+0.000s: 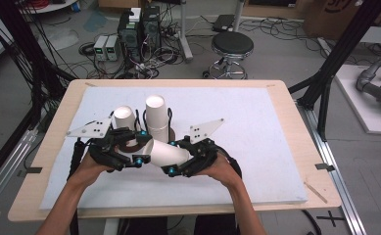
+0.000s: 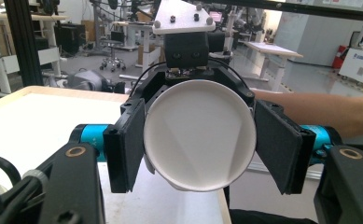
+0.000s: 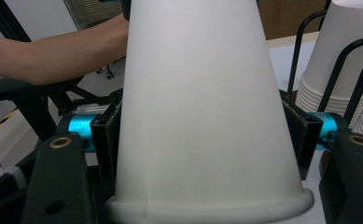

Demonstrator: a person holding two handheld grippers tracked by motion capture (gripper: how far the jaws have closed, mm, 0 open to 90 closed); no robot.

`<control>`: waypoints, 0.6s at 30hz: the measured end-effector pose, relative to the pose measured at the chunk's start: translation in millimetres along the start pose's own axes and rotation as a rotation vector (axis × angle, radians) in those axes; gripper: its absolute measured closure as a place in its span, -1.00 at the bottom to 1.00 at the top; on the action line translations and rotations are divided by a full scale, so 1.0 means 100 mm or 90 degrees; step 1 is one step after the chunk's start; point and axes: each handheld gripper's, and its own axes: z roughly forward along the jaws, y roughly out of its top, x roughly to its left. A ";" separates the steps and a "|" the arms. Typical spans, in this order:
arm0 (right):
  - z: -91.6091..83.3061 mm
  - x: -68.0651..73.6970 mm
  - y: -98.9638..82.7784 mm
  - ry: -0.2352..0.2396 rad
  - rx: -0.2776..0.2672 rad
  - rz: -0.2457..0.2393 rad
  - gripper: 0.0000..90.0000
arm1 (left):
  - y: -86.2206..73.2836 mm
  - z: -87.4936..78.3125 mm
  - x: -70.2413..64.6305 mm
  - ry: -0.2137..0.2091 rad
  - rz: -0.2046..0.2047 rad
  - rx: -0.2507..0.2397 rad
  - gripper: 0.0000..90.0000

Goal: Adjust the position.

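Paper cup (image 1: pixel 167 152) lies on its side off the mat, long axis running L–R between the two claws, straight ahead of each. Narrow base end sits in the left gripper (image 1: pixel 138 147), jaws squeezed on it. In the left gripper view the cup (image 2: pixel 199 135) shows its round bottom, a black pad tight each side. Wide rim end is w/ the right gripper (image 1: pixel 178 157), its jaws pinched on the cup (image 3: pixel 202 107) wall nr the rolled rim. Both hands equally near, so a pull apart along that axis looks like the next move. Cup stacks (image 1: pixel 156 115) in a wire rack stand just beyond the claws.
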 end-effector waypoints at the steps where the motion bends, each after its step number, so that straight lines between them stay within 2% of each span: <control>1: 0.00 0.00 0.00 -0.002 -0.001 -0.001 -0.27 | 0.00 0.00 0.00 0.001 0.000 0.000 -0.19; 5: -0.01 0.00 0.00 -0.001 0.002 0.001 -0.26 | 0.00 0.00 0.00 0.002 -0.002 -0.001 -0.19; 7: -0.01 0.01 0.00 -0.003 0.001 0.001 -0.26 | 0.00 0.01 -0.02 0.010 0.005 0.000 -0.19; 8: -0.01 0.02 0.00 -0.007 0.002 0.003 -0.25 | 0.00 0.01 -0.04 0.029 0.016 -0.001 -0.21; 9: -0.01 0.01 0.00 -0.010 0.000 -0.002 -0.25 | 0.01 0.01 -0.06 0.060 0.027 0.003 -0.39; 10: -0.01 0.01 0.00 -0.010 0.002 -0.005 -0.25 | 0.01 0.01 -0.07 0.078 0.027 0.007 -0.62; 11: -0.02 0.01 0.00 -0.010 0.002 0.001 -0.25 | 0.01 0.01 -0.07 0.081 0.025 0.006 -0.71; 12: -0.03 0.01 0.00 -0.013 0.003 0.002 -0.25 | 0.00 0.00 -0.07 0.079 0.027 0.004 -0.71; 14: -0.04 0.01 0.00 -0.018 0.002 -0.001 -0.25 | 0.00 -0.01 -0.06 0.078 0.019 -0.002 -0.87; 16: -0.07 0.02 0.00 -0.024 0.006 0.006 -0.25 | 0.00 -0.04 -0.07 0.084 0.024 0.000 -0.88; 18: -0.09 0.01 0.00 -0.026 0.009 0.013 -0.25 | 0.00 -0.05 -0.07 0.076 0.019 0.007 -0.88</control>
